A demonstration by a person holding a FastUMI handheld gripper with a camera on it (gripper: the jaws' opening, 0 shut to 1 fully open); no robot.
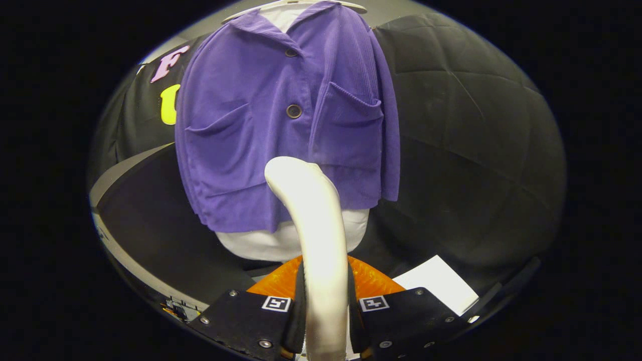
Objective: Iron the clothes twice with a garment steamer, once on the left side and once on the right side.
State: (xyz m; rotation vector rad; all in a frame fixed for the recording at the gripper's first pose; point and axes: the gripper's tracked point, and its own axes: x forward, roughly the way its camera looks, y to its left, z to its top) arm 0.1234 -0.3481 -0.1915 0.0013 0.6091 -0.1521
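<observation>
A purple corduroy jacket (281, 120) with two chest pockets and dark buttons hangs on a white hanger (296, 4) over a white garment (286, 240). My gripper (325, 311) is shut on the cream handle of the garment steamer (316, 225), both fingers pressing its sides. The steamer curves up ahead of the fingers, and its head (288, 173) sits at the lower middle of the jacket, between the two pockets. Whether the head touches the cloth I cannot tell.
An orange object (371, 283) lies just beyond the fingers, under the steamer. A white sheet (441, 288) lies to its right on the black table (150, 225). Black cloth walls (476, 150) close the booth behind and to the right.
</observation>
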